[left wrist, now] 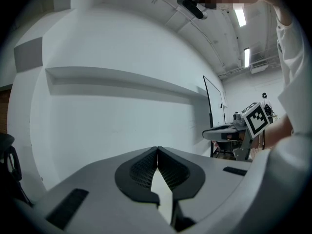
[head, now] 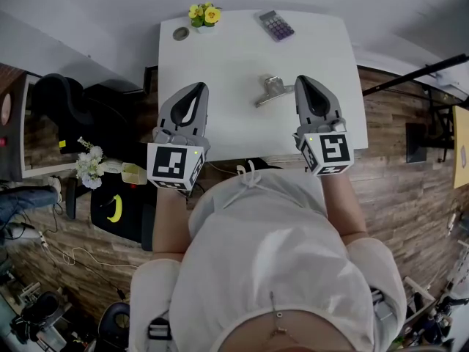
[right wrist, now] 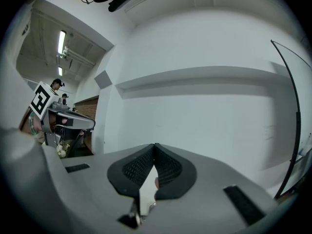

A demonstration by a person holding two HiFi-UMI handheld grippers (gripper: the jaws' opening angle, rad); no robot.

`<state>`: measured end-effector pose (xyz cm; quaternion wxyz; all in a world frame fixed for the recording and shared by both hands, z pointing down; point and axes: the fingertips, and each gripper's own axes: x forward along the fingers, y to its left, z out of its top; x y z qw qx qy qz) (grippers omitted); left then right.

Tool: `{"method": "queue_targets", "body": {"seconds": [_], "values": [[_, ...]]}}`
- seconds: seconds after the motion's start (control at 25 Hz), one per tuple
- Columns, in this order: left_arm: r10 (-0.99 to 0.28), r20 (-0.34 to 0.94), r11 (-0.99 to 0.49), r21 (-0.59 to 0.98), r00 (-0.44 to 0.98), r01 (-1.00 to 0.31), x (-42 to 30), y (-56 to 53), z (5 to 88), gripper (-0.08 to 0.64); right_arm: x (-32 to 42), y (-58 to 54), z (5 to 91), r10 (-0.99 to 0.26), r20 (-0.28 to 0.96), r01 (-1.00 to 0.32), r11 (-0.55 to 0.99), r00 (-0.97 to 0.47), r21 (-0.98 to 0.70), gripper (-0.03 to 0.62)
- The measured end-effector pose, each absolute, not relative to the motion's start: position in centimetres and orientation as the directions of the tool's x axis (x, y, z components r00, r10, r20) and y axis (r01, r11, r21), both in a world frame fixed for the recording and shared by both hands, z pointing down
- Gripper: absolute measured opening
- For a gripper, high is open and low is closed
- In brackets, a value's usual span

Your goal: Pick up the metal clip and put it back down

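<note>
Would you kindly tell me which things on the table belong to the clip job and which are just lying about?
For the job:
metal clip
right gripper, shut, empty
left gripper, shut, empty

Lying about:
calculator
yellow flowers
small round object

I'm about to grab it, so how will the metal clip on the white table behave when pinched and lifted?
The clip looks like shiny metal, so probably stiff yet slippery in a pinch. It is small, so likely light. Lying low on the table, it should slide, not roll.
</note>
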<state>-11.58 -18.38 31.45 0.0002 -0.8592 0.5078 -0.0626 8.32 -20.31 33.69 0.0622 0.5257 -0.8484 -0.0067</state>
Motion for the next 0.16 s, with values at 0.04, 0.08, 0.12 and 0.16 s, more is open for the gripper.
{"method": "queue_targets", "body": {"seconds": [0.04,0.08,0.12,0.16], "values": [[-0.873,0.107,-0.483,-0.063,0.476,-0.873,-11.59,-18.49,31.5,0.018,8.31,-20.4,33.7,-0.893,0.098,-0.891,0.448,-0.44,0.077,0.002],[-0.873,0.108,-0.483,-0.062,0.475,-0.874,-11.62,-18.61,31.57,0.018,8.24,-20.48,33.72,-0.892,0.096,-0.89,0.449,-0.442,0.077,0.002],[-0.874,0.109,-0.482,-0.062,0.474,-0.874,-11.67,-18.71,31.66,0.018,8.14,-20.55,33.76,-0.891,0.095,-0.889,0.452,-0.444,0.077,0.002],[-0.874,0.111,-0.481,-0.061,0.473,-0.874,-11.73,-18.81,31.76,0.018,8.03,-20.6,33.79,-0.89,0.094,-0.888,0.454,-0.447,0.076,0.002]]}}
